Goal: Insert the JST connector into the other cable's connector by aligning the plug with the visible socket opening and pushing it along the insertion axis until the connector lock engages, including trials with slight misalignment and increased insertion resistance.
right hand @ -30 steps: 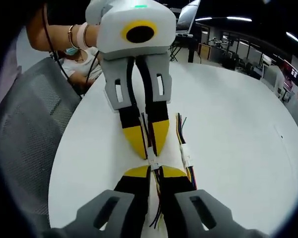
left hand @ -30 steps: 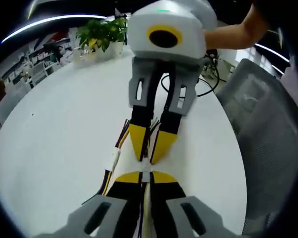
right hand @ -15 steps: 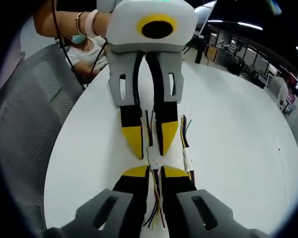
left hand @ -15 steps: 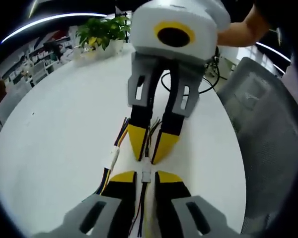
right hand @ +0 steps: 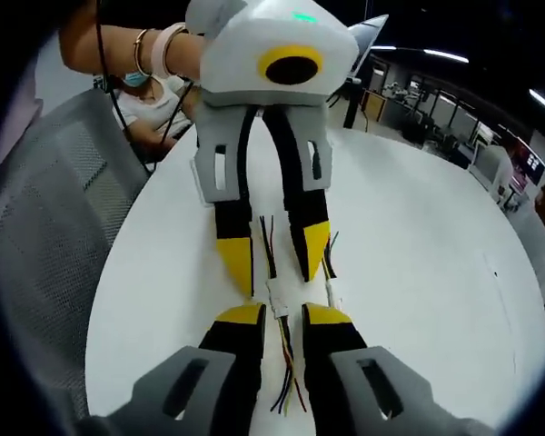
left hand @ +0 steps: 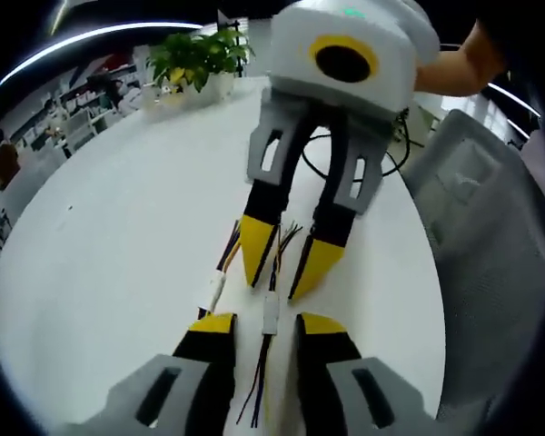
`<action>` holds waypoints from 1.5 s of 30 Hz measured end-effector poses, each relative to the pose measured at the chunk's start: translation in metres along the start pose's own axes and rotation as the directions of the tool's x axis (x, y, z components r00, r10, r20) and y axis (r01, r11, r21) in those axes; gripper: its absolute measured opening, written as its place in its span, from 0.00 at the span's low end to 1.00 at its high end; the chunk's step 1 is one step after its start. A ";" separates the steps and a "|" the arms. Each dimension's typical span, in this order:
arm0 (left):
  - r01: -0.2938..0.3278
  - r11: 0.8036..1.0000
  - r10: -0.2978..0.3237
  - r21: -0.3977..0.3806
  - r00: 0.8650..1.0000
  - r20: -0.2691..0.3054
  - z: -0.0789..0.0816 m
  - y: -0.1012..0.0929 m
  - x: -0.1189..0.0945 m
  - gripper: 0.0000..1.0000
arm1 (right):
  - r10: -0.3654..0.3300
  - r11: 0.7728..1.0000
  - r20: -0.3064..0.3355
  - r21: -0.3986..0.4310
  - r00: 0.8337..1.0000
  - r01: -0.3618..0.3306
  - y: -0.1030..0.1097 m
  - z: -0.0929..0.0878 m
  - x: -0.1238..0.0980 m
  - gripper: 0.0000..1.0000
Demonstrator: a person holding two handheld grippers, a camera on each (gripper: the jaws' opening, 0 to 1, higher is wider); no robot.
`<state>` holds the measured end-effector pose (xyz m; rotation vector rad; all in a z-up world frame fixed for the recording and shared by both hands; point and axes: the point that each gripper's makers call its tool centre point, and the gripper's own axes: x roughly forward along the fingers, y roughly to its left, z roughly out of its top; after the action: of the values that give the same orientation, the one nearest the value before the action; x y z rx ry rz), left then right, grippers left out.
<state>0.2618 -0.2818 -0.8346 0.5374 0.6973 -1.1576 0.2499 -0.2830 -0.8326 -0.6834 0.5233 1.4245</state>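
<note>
The left gripper [left hand: 265,327] has its jaws spread, and so does the right gripper [right hand: 281,314]; neither pinches anything. The small white joined connector with thin coloured wires [left hand: 272,311] lies on the round white table [left hand: 109,236] between both pairs of yellow tips. Whether its lock has clicked is too small to tell. A second white wired connector [left hand: 216,292] lies just beside it.

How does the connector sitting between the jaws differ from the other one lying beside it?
The middle connector lies in line between both pairs of open jaws, while the side connector lies outside them. The middle connector's thin wires spread apart at their loose ends; the side connector's look more bunched. Both are white, rest ungripped on the table and lie roughly parallel.
</note>
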 end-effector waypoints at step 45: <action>-0.145 0.966 0.188 -0.215 0.962 0.196 0.029 -0.007 -0.045 0.51 | -0.150 0.973 0.051 0.187 0.987 0.138 0.002 0.022 -0.046 0.41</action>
<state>0.2513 -0.2758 -0.7817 0.2904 0.5610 -0.9582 0.2418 -0.3003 -0.7853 -0.5161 0.5357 1.2408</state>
